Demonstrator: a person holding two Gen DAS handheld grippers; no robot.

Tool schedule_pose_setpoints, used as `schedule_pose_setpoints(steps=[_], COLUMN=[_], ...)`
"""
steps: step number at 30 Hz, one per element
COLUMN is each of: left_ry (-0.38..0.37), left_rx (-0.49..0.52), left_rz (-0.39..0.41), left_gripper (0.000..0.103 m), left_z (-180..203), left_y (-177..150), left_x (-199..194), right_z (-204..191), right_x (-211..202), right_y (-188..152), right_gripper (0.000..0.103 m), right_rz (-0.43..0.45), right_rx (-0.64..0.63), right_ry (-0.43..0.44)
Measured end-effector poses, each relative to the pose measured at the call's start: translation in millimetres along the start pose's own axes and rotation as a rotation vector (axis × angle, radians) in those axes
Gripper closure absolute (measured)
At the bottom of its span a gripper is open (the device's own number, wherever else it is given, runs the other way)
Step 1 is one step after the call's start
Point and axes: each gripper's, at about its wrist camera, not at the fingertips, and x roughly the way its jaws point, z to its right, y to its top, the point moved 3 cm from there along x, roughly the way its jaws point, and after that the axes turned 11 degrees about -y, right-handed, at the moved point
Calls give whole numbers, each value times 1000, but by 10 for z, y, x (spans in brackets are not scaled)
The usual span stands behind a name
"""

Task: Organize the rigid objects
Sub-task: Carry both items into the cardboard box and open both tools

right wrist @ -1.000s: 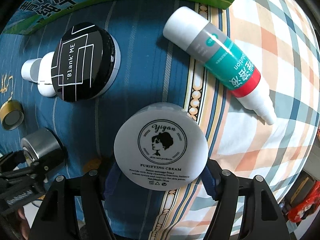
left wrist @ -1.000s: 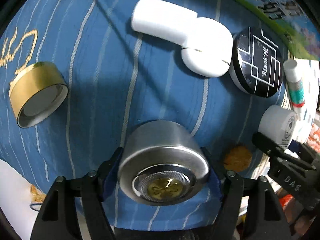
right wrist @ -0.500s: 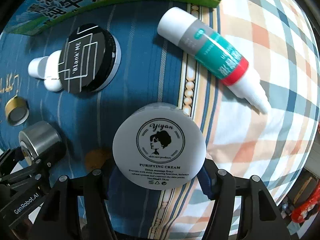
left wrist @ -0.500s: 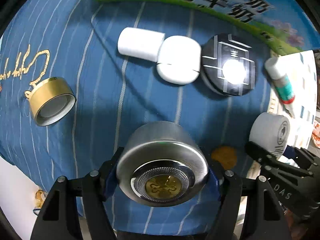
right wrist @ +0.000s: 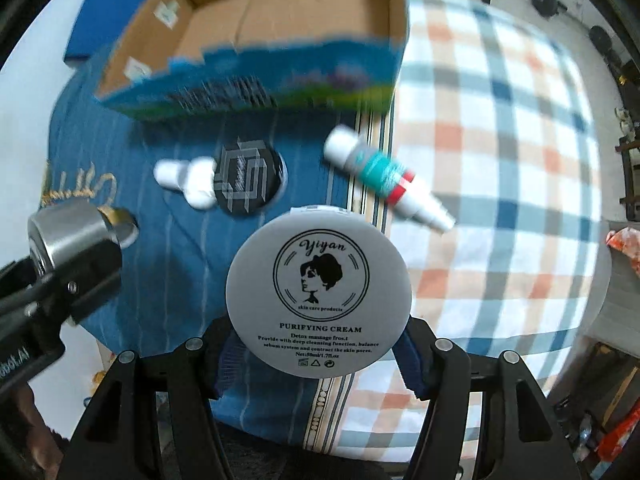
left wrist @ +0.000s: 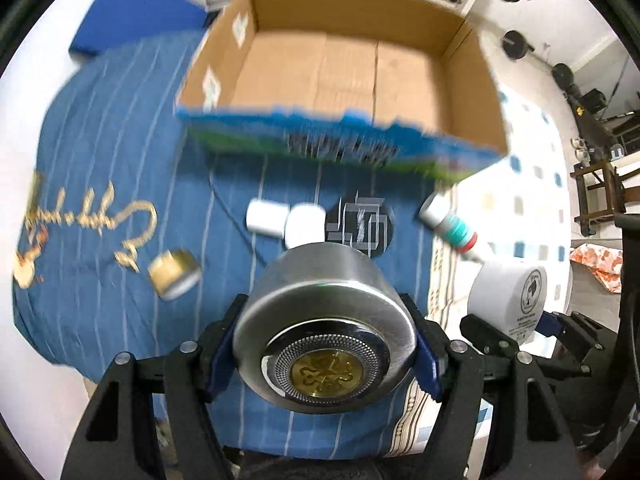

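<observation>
We've lifted both grippers toward the box (left wrist: 340,76), left (left wrist: 324,360) clamping the steel jar (left wrist: 324,332), right (right wrist: 318,356) clamping the cream jar (right wrist: 318,296), so drop-off looks next.

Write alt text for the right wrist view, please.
The right gripper holds a round white cream jar between its fingers, above a blue striped cloth. Beyond lie a black compact, a white bottle and an open cardboard box.
</observation>
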Motion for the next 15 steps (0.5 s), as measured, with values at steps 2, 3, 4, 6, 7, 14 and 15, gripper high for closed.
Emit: schedule_pose_setpoints(steps=[2, 3, 4, 6, 7, 14, 15], left_ry=[-12, -16, -19, -32, -42, -87, -84], left_rx=[20, 33, 52, 79, 91, 142, 147], left_rz=[19, 30, 39, 52, 52, 46, 47], left_gripper=[33, 33, 33, 33, 33, 33, 33], left_z=[71, 98, 169, 222, 232, 166, 132], left_y=[39, 47, 227, 311, 435, 1255, 1356], left_x=[-216, -286, -415, -507, -576, -610, -578], right_z=[-21, -17, -12, -27, -30, -100, -119], right_x=[-291, -442, -558, -740, -827, -1142, -1146], right_y=[200, 324, 398, 500, 564, 1212, 1291], right_gripper=[37, 37, 37, 37, 37, 37, 37], right_rz=[35, 48, 65, 104, 114, 172, 171], right_rx=[8, 15, 21, 39, 46, 105, 106], right_ry=[-8, -8, -12, -17, -19, -9, -9])
